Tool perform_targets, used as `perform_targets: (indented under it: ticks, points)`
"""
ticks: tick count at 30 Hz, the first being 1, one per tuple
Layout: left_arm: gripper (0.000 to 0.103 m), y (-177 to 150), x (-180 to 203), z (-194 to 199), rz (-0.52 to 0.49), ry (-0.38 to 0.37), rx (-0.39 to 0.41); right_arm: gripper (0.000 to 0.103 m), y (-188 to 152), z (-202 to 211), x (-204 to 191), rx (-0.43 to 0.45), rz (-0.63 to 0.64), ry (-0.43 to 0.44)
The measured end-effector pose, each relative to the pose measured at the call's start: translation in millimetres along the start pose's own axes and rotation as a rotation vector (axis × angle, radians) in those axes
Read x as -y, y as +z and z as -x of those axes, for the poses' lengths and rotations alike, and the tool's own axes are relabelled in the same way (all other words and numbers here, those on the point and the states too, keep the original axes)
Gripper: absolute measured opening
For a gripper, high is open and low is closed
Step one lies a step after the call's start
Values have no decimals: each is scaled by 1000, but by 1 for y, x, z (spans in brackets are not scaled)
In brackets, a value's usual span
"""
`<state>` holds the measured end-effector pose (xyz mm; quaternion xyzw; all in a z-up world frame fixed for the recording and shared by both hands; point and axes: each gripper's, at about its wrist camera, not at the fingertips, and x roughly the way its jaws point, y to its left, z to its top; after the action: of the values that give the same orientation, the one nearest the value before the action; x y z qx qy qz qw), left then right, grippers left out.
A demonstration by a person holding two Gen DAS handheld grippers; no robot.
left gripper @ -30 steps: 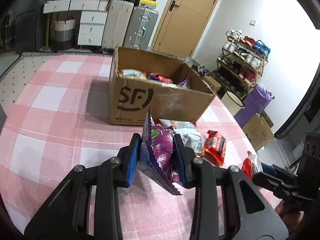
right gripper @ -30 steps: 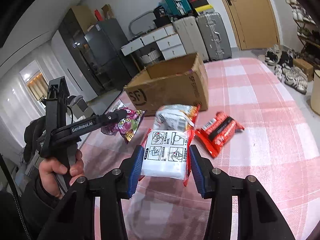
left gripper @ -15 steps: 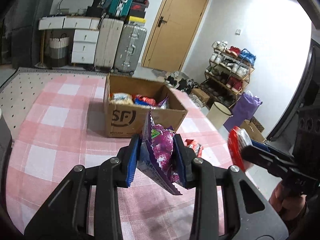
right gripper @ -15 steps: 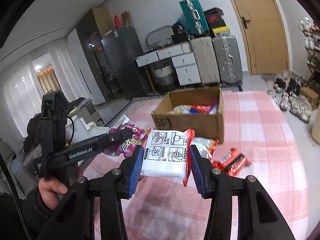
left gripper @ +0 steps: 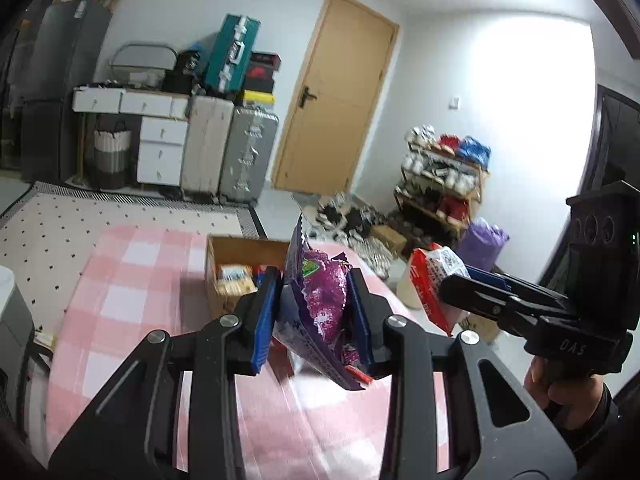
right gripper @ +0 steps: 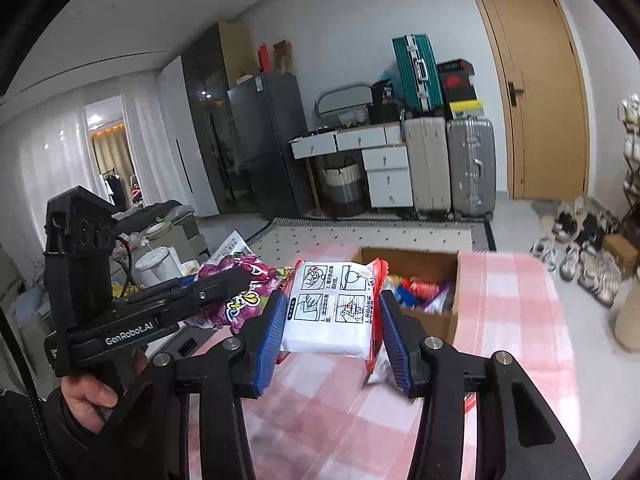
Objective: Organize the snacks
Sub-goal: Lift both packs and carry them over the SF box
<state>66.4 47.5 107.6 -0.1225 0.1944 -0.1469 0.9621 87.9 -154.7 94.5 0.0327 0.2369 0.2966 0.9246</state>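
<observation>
Left gripper (left gripper: 316,316) clamped on crinkled purple foil snack bag (left gripper: 324,300), right gripper (right gripper: 334,332) clamped on white red-edged snack packet (right gripper: 334,312), both held above and short of open brown cardboard box (right gripper: 416,256) of snacks on pink checked tablecloth (right gripper: 508,320)

Both wrist views overlook the shared box (left gripper: 240,254) (right gripper: 416,258).

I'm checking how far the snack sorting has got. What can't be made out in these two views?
- Left wrist view: cardboard box, its right half hidden by the purple snack bag.
- Right wrist view: snacks in the box, too small and blurred to count.
- Both views: table near the tongs, blurred.
</observation>
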Motion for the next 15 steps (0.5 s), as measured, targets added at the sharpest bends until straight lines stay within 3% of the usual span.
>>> perform_targets:
  ticks: [7, 15]
  points:
    - [31, 39, 4, 12, 2, -2, 13, 47, 40, -7, -5, 19, 45, -8]
    - [31, 80, 12, -10, -32, 15, -10, 47, 84, -45, 11, 20, 52, -8]
